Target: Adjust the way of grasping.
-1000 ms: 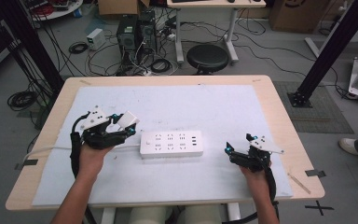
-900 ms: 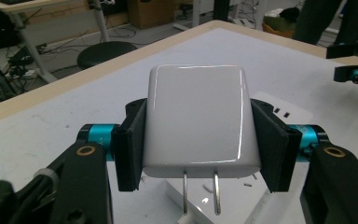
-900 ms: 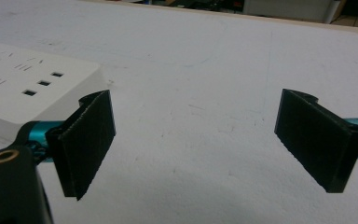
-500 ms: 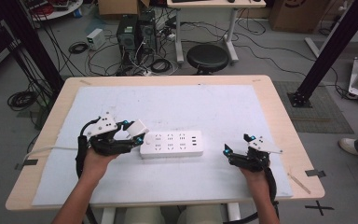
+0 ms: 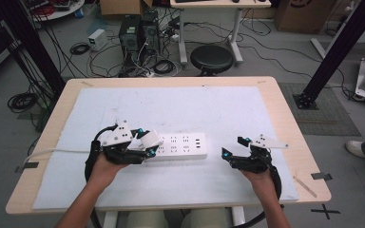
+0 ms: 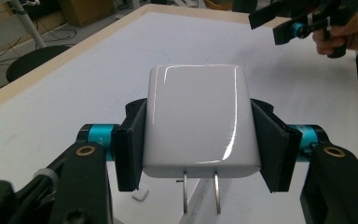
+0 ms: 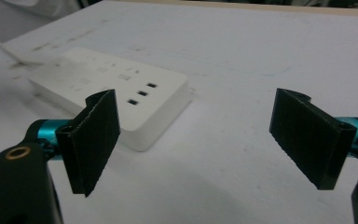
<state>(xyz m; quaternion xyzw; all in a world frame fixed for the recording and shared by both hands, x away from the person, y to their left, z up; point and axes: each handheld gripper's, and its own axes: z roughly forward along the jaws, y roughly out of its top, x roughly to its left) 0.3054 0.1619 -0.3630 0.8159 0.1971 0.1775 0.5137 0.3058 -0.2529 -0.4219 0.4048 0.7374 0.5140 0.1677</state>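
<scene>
1. we see the glossy white square plug adapter point(image 6: 198, 119) clamped in the left gripper point(image 5: 145, 145), prongs down, over the left end of the white rectangular plastic power strip point(image 5: 180, 146).
2. the strip lies on the white-covered table point(image 5: 228, 109).
3. our right gripper point(image 7: 196, 140) holds nothing; its jaws, just closing slightly, stand wide near the strip's right end.

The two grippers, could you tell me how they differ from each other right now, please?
The left gripper is shut on a white charger, whose prongs point down; the right gripper stands open with nothing between its pads. The left gripper hovers over the power strip's left end, whereas the right gripper sits off its right end, apart from it. Both have black jaws with teal fittings.
</scene>
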